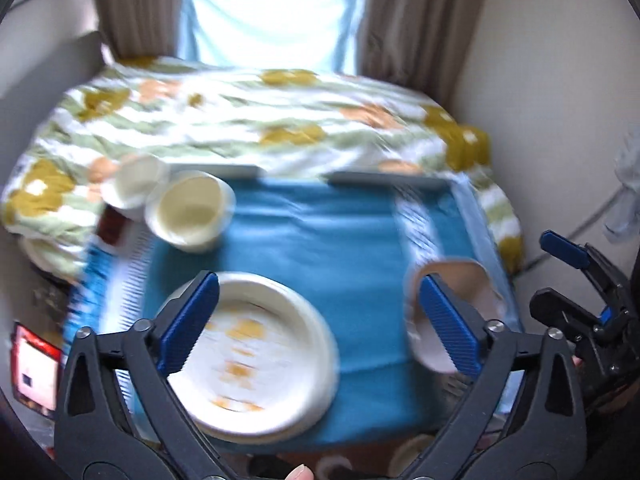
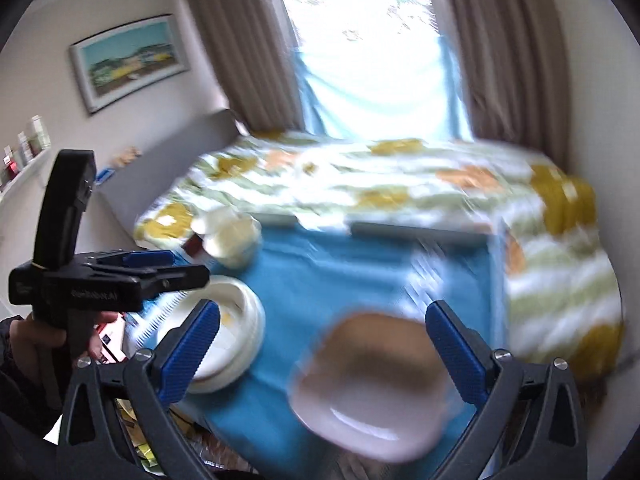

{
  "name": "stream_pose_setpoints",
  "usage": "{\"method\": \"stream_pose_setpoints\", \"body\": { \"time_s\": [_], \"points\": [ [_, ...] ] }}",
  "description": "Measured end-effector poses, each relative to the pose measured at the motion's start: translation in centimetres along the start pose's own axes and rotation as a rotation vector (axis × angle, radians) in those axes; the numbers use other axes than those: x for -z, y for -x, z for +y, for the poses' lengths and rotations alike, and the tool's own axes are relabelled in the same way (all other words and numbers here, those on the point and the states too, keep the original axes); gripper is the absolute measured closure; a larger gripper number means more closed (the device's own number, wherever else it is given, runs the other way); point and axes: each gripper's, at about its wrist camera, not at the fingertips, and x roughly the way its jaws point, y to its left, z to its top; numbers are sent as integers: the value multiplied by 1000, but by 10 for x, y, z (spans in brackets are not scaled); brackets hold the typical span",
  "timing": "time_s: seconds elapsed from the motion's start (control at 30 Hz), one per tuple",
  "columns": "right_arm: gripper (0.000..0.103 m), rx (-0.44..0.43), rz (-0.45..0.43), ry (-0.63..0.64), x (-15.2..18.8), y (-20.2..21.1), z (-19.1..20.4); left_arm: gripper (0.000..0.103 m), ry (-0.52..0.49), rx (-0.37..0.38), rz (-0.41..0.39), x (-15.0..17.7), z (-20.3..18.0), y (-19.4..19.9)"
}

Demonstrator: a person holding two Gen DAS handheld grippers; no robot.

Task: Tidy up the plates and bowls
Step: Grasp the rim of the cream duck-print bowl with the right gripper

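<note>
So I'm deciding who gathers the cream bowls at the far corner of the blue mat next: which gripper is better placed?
Probably the left gripper: open and empty, on the side of the cream bowls. The right gripper, also open, hangs over the pinkish plate at the opposite side of the blue mat.

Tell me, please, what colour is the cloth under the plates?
The cloth is plain teal blue, clearest in the left wrist view.

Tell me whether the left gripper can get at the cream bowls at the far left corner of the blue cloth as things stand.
Probably yes. The left gripper is open and holds nothing, and the cream bowls lie beyond the white plates, with only bare blue cloth between.
</note>
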Motion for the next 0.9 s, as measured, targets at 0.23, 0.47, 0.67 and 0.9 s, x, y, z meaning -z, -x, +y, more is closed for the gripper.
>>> {"method": "stream_pose_setpoints", "body": {
  "time_s": [0.23, 0.47, 0.67, 0.9],
  "points": [
    [1, 2, 84, -66, -62, -81, 40, 1, 128, 8, 24, -29, 109, -10],
    [2, -62, 260, -181, -83, -197, 64, 13, 245, 68, 130, -54, 202, -73],
    [31, -66, 427, -270, -74, -291, 68, 48, 294, 131, 311, -57, 231, -158],
    [50, -28, 545, -351, -58, -345, 60, 58, 286, 148, 421, -55, 233, -212]
  ]
}}
